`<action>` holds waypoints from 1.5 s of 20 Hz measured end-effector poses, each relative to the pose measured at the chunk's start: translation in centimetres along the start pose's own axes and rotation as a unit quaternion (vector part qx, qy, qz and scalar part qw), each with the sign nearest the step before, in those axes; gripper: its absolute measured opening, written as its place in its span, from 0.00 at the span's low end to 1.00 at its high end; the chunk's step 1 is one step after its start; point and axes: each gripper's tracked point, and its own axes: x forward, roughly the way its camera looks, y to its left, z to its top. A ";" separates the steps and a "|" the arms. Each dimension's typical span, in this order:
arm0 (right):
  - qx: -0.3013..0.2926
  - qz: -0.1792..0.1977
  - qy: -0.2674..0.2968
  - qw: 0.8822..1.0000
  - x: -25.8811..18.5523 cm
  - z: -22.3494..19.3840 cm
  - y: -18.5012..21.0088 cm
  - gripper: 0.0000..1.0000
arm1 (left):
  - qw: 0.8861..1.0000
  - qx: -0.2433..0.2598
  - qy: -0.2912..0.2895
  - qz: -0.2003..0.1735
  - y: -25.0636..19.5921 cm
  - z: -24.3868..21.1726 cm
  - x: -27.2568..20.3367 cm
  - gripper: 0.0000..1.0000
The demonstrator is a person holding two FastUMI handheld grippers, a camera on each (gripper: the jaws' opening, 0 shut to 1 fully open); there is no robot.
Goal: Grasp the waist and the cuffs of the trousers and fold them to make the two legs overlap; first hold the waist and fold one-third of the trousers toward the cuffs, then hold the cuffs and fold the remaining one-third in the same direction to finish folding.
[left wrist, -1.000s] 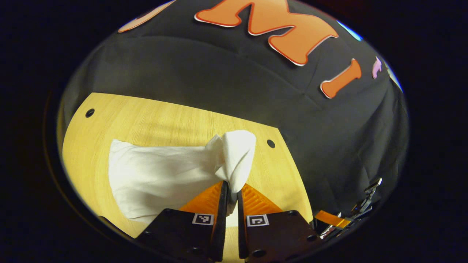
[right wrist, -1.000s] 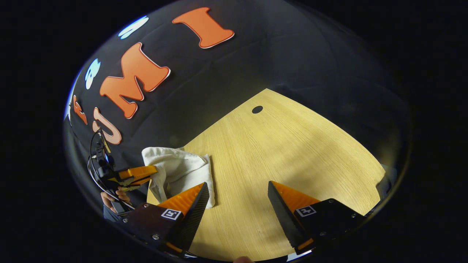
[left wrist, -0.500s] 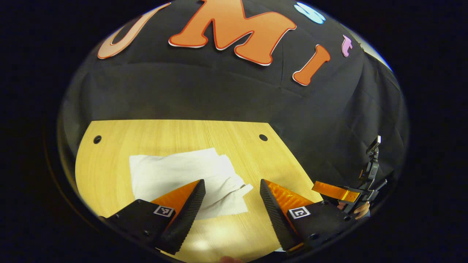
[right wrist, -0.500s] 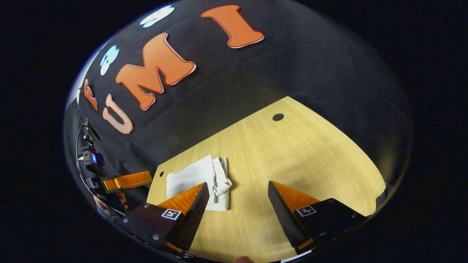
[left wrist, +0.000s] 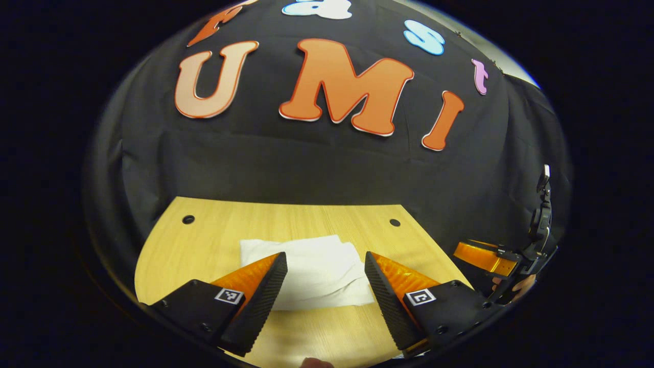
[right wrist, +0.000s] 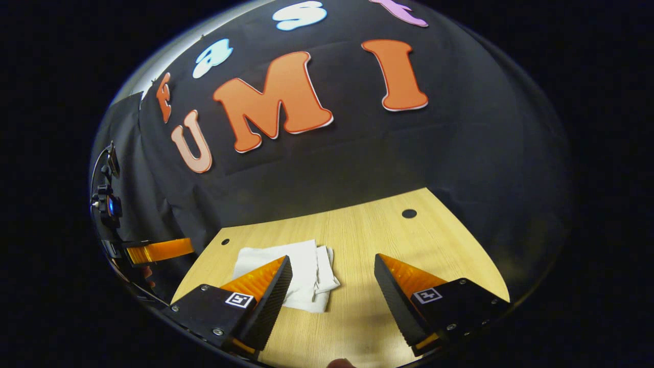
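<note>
The white trousers lie folded into a compact rectangle on the wooden table. My left gripper hovers above and in front of them, open, nothing between its fingers. In the right gripper view the folded trousers sit left of centre, with a rumpled edge on their right side. My right gripper is open too, raised over the table just right of the bundle. The other gripper shows at the right edge of the left gripper view, and the other gripper shows at the left edge of the right gripper view.
The table has small dark holes near its far corners, and another hole shows in the right gripper view. The black cloth wall rises right behind the table's far edge. A hand holds the other gripper at the right.
My left gripper let go of the trousers' end, which dropped flat onto the folded bundle. Both grippers then rose and pulled back from the table, staying open.
</note>
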 end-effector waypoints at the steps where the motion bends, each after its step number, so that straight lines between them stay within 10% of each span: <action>1: -0.008 0.003 -0.009 1.000 -0.2 0.5 0.7 0.97 | 1.000 0.006 -0.014 0.008 0.2 0.5 -0.8 0.99; 17: -0.064 0.054 -0.062 0.995 -2.6 4.3 8.3 0.98 | 0.996 0.037 -0.084 0.023 1.5 3.7 -8.9 0.99; 30: -0.114 0.088 -0.170 0.975 -4.2 7.8 12.5 0.98 | 0.963 0.061 -0.250 0.076 1.9 7.4 -13.0 1.00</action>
